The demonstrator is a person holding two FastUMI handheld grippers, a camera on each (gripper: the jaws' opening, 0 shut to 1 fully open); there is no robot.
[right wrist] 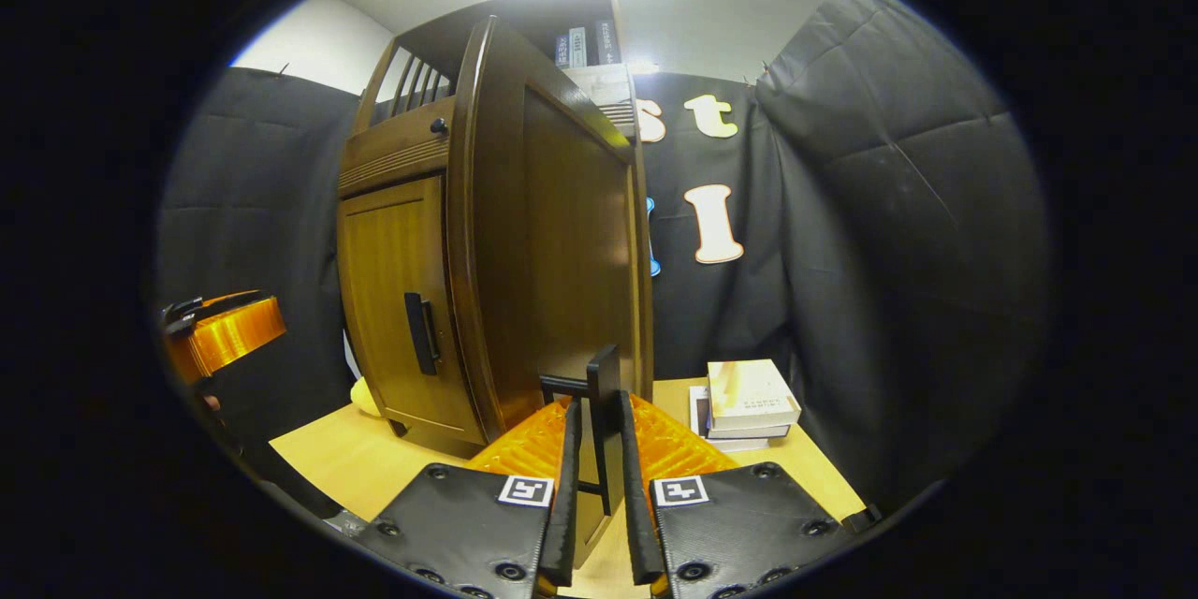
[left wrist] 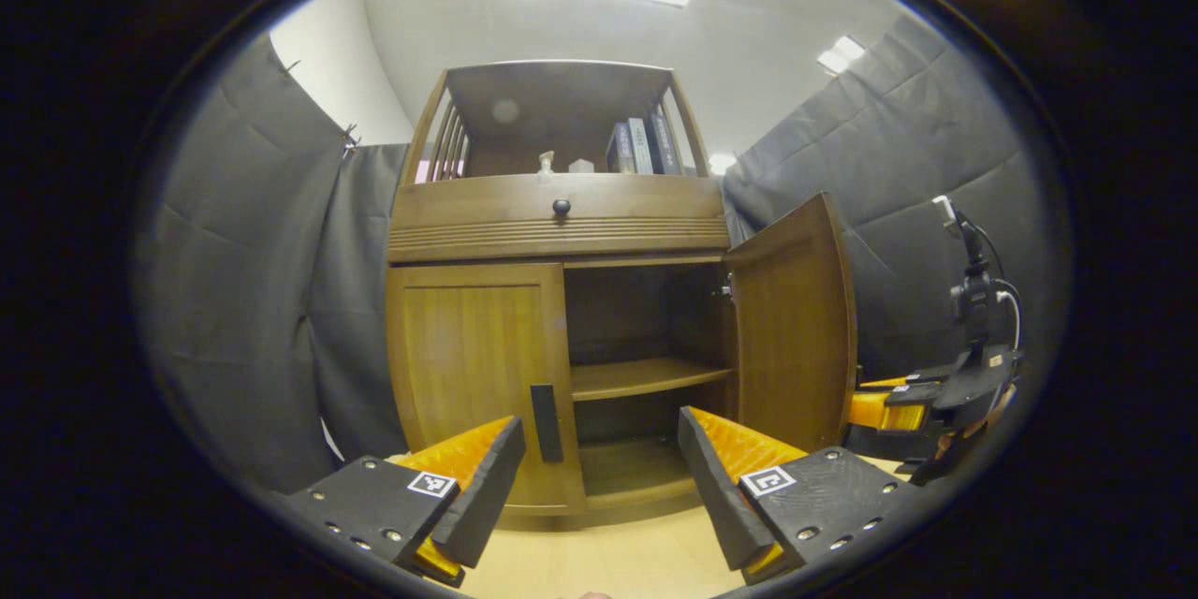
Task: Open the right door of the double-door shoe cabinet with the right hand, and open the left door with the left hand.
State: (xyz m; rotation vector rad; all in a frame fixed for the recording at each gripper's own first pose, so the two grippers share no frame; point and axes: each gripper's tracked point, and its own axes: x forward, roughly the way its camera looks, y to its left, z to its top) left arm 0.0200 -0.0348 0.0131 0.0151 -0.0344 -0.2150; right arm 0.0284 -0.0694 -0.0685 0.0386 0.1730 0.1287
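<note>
At cabinet front: left door (left wrist: 477, 374), rigid, hinged, best taken at its vertical handle (left wrist: 547, 422); left gripper (left wrist: 599, 477) spread wide, right gripper (right wrist: 599, 496) clamped on right door's handle (right wrist: 599, 402).

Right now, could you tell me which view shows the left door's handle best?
The left gripper view: the left door's handle faces the camera, between the open left gripper. In the right gripper view it appears edge-on, standing off the closed door.
</note>
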